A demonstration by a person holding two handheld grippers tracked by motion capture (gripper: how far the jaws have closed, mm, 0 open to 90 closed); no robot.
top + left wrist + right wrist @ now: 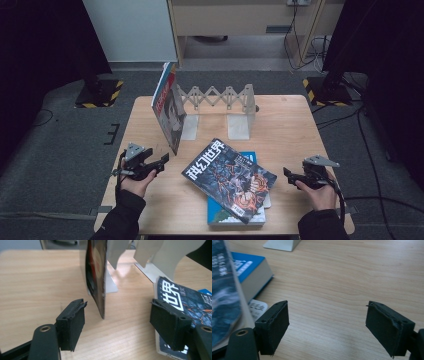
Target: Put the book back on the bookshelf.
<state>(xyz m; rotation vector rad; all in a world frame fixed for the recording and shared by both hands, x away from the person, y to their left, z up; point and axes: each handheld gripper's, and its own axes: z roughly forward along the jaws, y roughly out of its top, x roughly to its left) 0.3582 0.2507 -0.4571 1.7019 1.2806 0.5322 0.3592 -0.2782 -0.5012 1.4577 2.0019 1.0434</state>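
On the wooden table (290,125), from the high view, I've got the left gripper (161,161) near the left edge, jaws apart, holding nothing, aimed toward the upright book (169,112) that leans against the left end of the white accordion book rack (220,97). My right gripper (288,174) sits near the right edge, jaws also spread wide, empty, pointing left at the stack. Stack is a dark magazine (231,178) lying skewed on top of a blue book (250,159), front centre, well apart from the rack. High view gives me the layout and the magazine's cover title: large white Chinese characters, 科幻世界, over an orange and dark illustration. Left gripper view adds what the high view can't: the upright book (96,277) edge-on, standing between my two pads (71,322) but farther off, not touched; the rack's white base plate (111,286) sits right behind it, and the magazine corner (180,300) with the characters 世界 lies beside the right-hand jaw. Right gripper view shows bare wood between the pads (273,325), the blue book's page edge (253,288) and its white cover lettering, too blurred to read, plus a small white label under the magazine (224,305), probably printed text, can't make it out.
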